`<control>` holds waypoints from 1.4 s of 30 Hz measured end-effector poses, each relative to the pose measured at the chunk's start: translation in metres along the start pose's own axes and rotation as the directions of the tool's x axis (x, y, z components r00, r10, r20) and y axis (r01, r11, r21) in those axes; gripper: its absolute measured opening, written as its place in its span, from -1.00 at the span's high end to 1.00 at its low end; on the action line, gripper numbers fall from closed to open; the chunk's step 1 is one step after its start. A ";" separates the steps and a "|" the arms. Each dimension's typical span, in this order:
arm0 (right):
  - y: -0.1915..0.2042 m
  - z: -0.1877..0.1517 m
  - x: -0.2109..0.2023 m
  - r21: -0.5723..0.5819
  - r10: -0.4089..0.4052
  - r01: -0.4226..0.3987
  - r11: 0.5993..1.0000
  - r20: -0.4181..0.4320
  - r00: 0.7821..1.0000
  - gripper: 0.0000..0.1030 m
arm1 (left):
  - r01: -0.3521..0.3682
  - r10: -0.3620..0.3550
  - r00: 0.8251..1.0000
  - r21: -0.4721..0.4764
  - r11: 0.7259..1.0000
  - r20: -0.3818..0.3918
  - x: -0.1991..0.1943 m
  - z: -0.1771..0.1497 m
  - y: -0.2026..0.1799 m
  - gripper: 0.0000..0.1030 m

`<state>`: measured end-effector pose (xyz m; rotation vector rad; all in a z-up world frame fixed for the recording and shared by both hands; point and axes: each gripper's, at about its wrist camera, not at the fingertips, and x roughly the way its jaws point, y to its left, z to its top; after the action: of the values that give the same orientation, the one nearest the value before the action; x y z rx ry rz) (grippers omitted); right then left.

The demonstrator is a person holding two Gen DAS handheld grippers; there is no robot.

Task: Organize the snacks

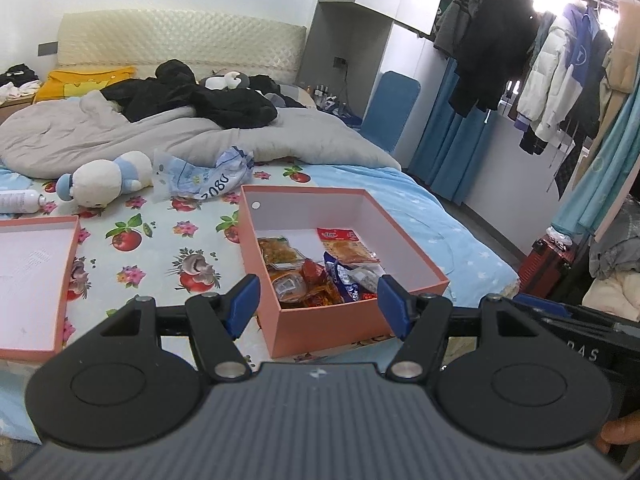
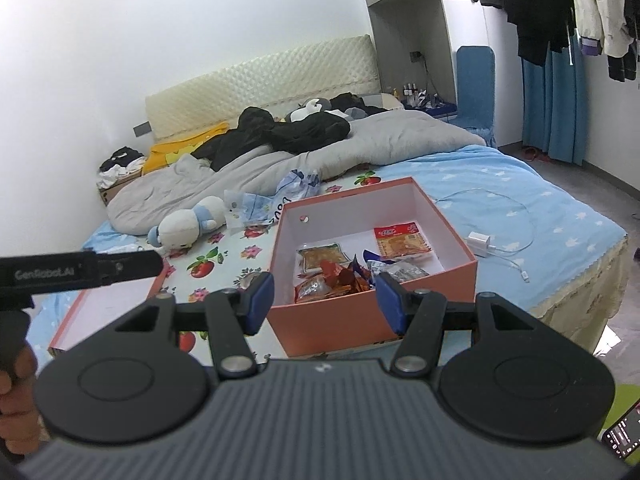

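To my left the box lid lies upturned on the bed; the snacks already sit in the pink box. Both claws — left gripper, right gripper — stand apart, empty. I'd take the lid by opposite edges and lower it square — no tilt.

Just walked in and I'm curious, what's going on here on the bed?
A person holds a gripper in each hand, both aimed at an open pink box on the bed. The left gripper and right gripper are both open and empty, short of the box. Snack packets already lie inside it, mostly bunched at the near end. The box's lid lies upturned beside it. Nothing is being gripped right now.
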<state>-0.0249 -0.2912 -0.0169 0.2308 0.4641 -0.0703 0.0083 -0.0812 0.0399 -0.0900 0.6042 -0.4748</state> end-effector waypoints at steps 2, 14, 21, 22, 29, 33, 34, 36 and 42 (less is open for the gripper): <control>-0.002 0.000 0.000 0.004 -0.005 0.005 1.000 0.002 1.000 -0.14 | -0.001 0.001 1.000 -0.008 1.000 0.003 0.000 -0.001 0.001 -0.36; 0.001 -0.002 0.019 -0.005 -0.041 0.041 0.999 0.022 0.999 -0.14 | -0.013 0.012 1.000 0.010 1.000 0.001 0.036 0.005 0.014 -0.36; 0.003 -0.008 0.023 -0.022 -0.050 0.050 0.998 0.014 0.999 -0.14 | -0.013 0.013 1.000 0.006 1.000 0.006 0.039 0.010 0.016 -0.36; 0.002 -0.008 0.023 -0.020 -0.048 0.049 0.999 0.014 0.999 -0.14 | -0.013 0.013 1.000 0.008 1.000 0.006 0.038 0.009 0.015 -0.36; 0.003 -0.006 0.017 -0.020 -0.035 0.036 0.999 0.026 0.999 -0.14 | -0.022 0.022 1.000 -0.002 1.000 0.010 0.031 0.005 0.014 -0.39; 0.000 -0.004 0.016 -0.017 -0.031 0.031 0.999 0.032 0.999 -0.15 | -0.039 0.039 0.999 -0.001 0.999 0.012 0.027 0.005 0.015 -0.87; 0.000 -0.004 0.017 -0.016 -0.035 0.036 0.999 0.033 0.999 -0.45 | -0.044 0.044 0.999 0.000 0.999 0.013 0.026 0.005 0.016 -0.91; -0.001 -0.005 0.018 -0.018 -0.048 0.049 0.999 0.046 0.998 -0.94 | -0.047 0.048 0.999 -0.007 0.999 0.009 0.026 0.006 0.018 -0.95; -0.003 -0.006 0.022 -0.011 -0.048 0.049 0.999 0.032 0.998 -1.00 | -0.076 0.076 0.997 -0.004 0.997 -0.006 0.028 0.005 0.019 -0.99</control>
<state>-0.0086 -0.2925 -0.0324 0.2069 0.4388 -0.1184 0.0390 -0.0770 0.0256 -0.0699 0.6121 -0.4004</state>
